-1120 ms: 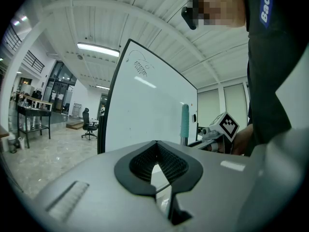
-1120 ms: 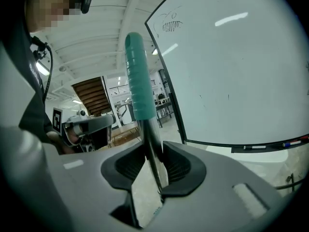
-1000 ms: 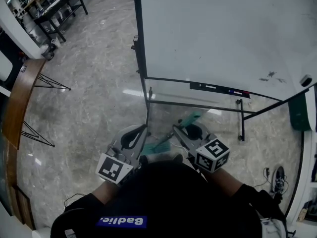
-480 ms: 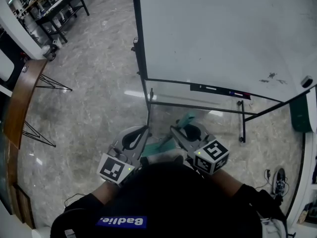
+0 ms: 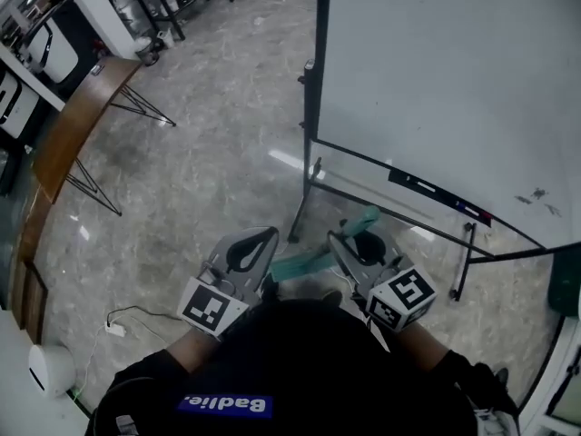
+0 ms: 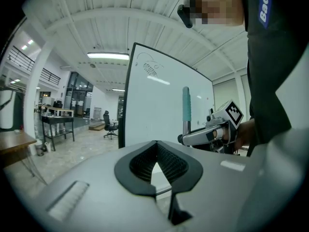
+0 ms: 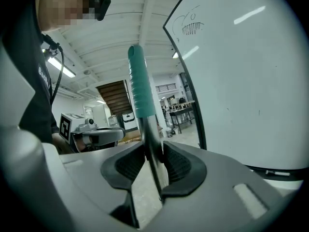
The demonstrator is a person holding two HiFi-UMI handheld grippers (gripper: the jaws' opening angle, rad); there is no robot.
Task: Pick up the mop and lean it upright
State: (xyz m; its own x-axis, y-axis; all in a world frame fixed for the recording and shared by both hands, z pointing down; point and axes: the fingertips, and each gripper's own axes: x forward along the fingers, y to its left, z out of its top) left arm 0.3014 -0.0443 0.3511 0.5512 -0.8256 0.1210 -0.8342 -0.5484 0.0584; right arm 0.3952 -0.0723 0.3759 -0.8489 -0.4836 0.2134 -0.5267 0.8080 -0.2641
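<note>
Claw, left (image 6: 157,145): lower left of centre in the head view. Its jaws meet at the tips with nothing between them, and it touches no part of the mop.

Mop (image 7: 141,88): lower middle of the head view, just in front of the whiteboard's stand. The pole stands nearly upright, tilted a little, with a ribbed teal sleeve at its upper end and bare metal below. Its head cannot be made out clearly.

Claw, right (image 7: 153,153): lower right of centre in the head view. It is closed part-way on the bare metal shaft just under the teal sleeve, with both pads pressing on it.

Handling: probably a long, stiff, fairly light pole. The smooth metal may swivel or slide in the pads, so the ribbed sleeve looks the surer hold. A high grip steers the top well but leaves the bottom free to skid on the glossy floor (image 5: 200,153).

Whiteboard (image 5: 454,89): upper right, the likely place to lean the pole. Its slick face may let the top slide sideways.
</note>
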